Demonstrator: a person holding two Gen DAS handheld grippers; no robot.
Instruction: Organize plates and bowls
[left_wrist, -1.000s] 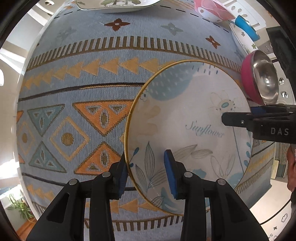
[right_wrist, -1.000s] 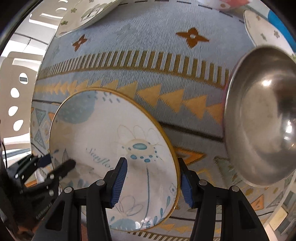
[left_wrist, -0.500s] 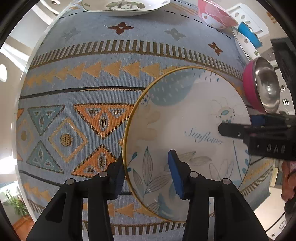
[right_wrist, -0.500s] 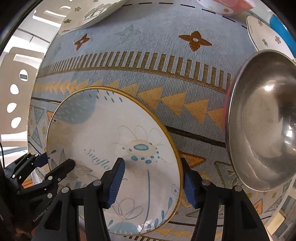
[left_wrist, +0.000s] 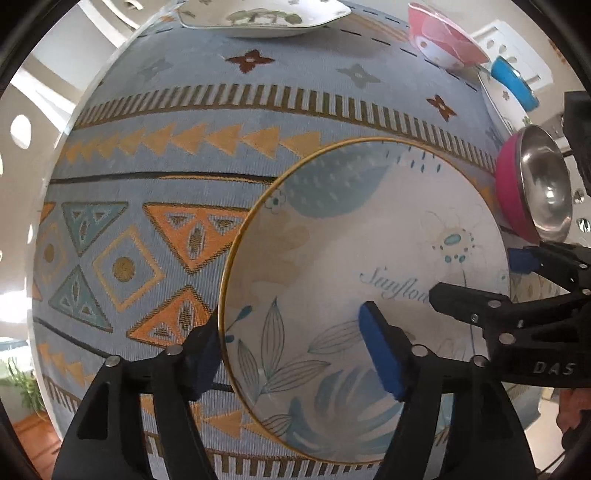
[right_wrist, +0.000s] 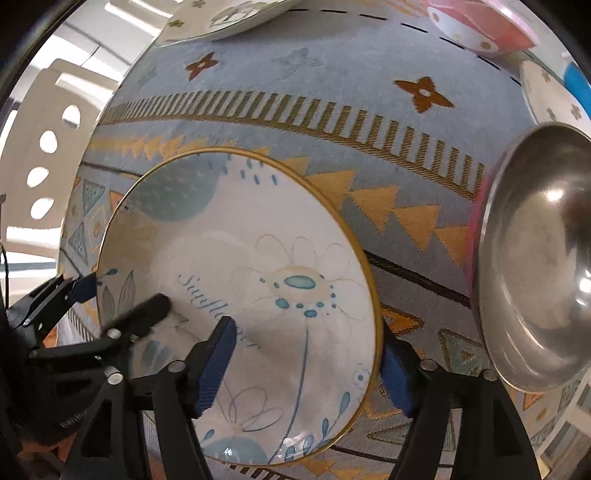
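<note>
Patterned blue cloth (left_wrist: 177, 122) covers the worktop, and on it lies the gold-rimmed Sunflower plate (left_wrist: 354, 236). Its near-left rim passes between the left tongs (left_wrist: 291, 354), its right rim between the right tongs (right_wrist: 306, 365). Both pairs have just been opening and stand apart, pads clear of the rim. Just right sits a pink steel-lined bowl (left_wrist: 535, 192). Farther back are a tree-print plate (left_wrist: 266, 18) and a pink bowl (left_wrist: 443, 44).

White plate (left_wrist: 369, 236) with gold rim, pale blue leaf and flower print; blue tablecloth (left_wrist: 177, 155) bearing orange triangles and brown stripes; steel bowl (left_wrist: 543, 192), pink outside; blue gripper pads (left_wrist: 380, 354).
</note>
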